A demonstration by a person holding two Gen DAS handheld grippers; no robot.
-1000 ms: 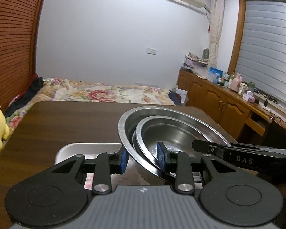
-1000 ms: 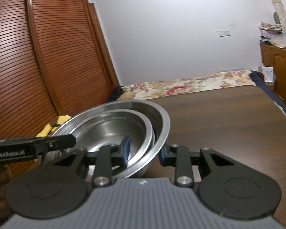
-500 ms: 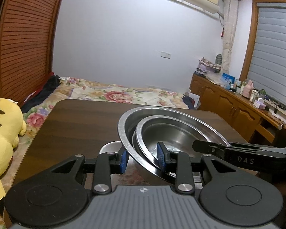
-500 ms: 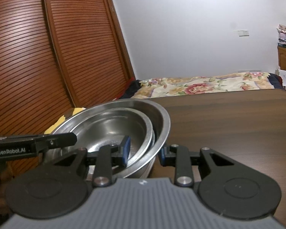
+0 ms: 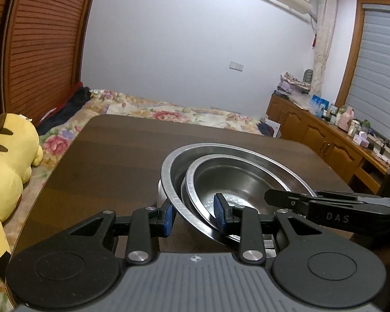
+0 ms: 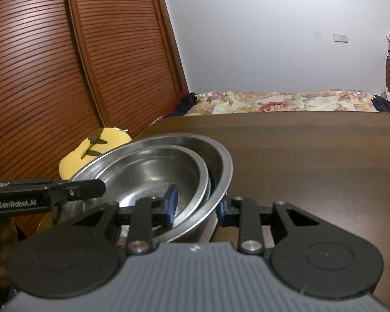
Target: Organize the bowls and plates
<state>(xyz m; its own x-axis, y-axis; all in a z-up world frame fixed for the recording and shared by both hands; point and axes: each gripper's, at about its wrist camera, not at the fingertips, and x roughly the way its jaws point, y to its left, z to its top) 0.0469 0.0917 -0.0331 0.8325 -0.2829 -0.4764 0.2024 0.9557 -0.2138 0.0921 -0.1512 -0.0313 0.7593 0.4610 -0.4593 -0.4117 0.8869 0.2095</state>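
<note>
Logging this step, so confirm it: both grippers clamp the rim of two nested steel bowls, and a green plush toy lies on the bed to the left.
The colour is wrong: the plush toy is yellow, as the left wrist view shows. The rest stands: the left gripper and right gripper each clamp the nested steel bowls.

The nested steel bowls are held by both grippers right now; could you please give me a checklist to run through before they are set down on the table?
1. Left gripper straddles the near rims of the large bowl and small bowl: ok.
2. Right gripper straddles both rims on the opposite side: ok.
3. Small bowl seated inside the large bowl: ok, though off-centre.
4. Stack level: cannot tell; both views are tilted.
5. Bare dark table ahead for landing: ok.
6. Spot directly beneath the bowls: cannot tell, hidden.
</note>
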